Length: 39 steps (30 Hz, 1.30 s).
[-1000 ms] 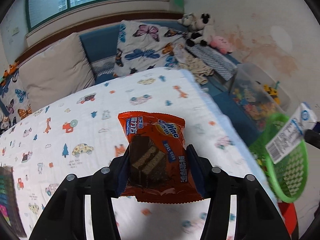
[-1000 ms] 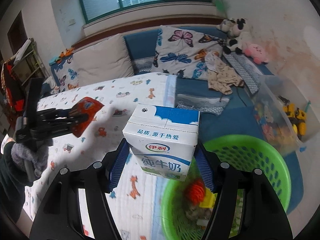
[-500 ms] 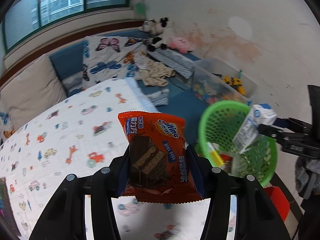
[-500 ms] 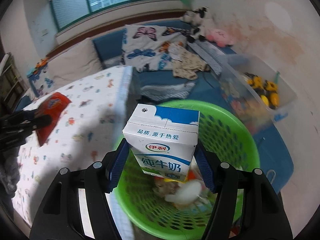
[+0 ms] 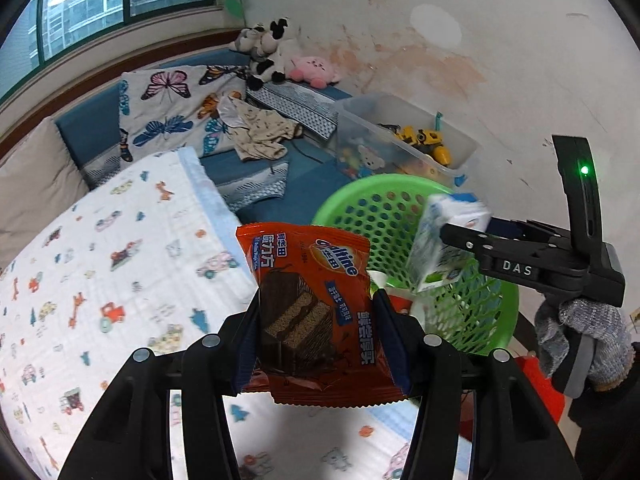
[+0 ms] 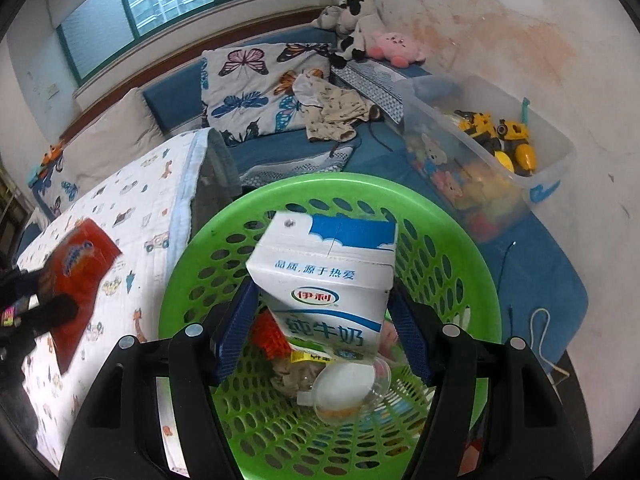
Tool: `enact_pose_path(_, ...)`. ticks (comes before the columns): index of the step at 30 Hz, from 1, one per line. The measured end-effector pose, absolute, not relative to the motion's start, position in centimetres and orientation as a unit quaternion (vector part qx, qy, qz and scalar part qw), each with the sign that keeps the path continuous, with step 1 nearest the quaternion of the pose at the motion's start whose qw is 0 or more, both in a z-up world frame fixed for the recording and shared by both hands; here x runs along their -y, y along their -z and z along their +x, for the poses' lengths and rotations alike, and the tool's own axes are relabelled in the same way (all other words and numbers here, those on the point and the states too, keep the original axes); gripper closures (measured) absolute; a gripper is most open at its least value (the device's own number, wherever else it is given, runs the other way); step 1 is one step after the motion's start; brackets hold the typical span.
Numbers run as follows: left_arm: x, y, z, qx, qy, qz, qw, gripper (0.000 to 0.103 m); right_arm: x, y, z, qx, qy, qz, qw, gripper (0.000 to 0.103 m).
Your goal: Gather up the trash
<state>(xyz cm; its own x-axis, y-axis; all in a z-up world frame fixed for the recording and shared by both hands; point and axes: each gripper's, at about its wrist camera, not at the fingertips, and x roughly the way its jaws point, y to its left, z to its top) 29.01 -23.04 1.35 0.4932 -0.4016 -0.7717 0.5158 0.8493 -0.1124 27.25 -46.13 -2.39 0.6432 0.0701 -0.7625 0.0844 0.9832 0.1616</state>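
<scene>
My left gripper [image 5: 316, 332] is shut on an orange Ovaltine snack wrapper [image 5: 316, 304] above the bed's edge, left of the green mesh basket [image 5: 384, 200]. My right gripper [image 6: 320, 320] is shut on a white and blue milk carton [image 6: 326, 280], held over the open basket [image 6: 440, 216]. Inside the basket lie a clear plastic cup [image 6: 348, 384] and other bits of trash. The carton [image 5: 444, 240] and right gripper also show in the left wrist view, and the wrapper [image 6: 80, 264] shows in the right wrist view.
A bed with a cartoon-print sheet [image 5: 100, 260] lies to the left. A clear bin of toys [image 6: 492, 148] stands behind the basket by the wall. A butterfly cushion [image 6: 256, 84], clothes and plush toys [image 6: 360, 28] lie on the blue bench. A red object [image 5: 536, 384] sits beside the basket.
Both grippers swung right toward the basket. The milk carton moved from beside the bed to directly over the basket and tilted. The wrapper moved to the bed's edge beside the basket.
</scene>
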Motion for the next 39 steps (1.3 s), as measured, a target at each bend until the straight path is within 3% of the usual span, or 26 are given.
enact_pose_path(2,23.8,-1.0,28.9,-0.430,0.271,0.068,0.859,0.052,46.3,2.2,27.2,-0.418,0.002,0.093,0.904,0.029)
enact_pose_path(18,27.7,1.6,28.8,-0.453,0.283,0.073,0.842,0.051,47.5,-0.9,22.5,-0.383,0.008,0.081,0.920,0.029)
enact_pose_path(28,28.7,2.5,28.6,-0.459,0.282,0.071,0.839,0.027,48.5,-1.8,19.7,-0.370,0.012,0.091,0.924,0.029)
enact_pose_path(39,25.0,1.0,27.3,-0.448,0.274,0.039,0.850,0.020,47.3,-2.3,16.9,-0.356,-0.011,0.108,0.928,0.027)
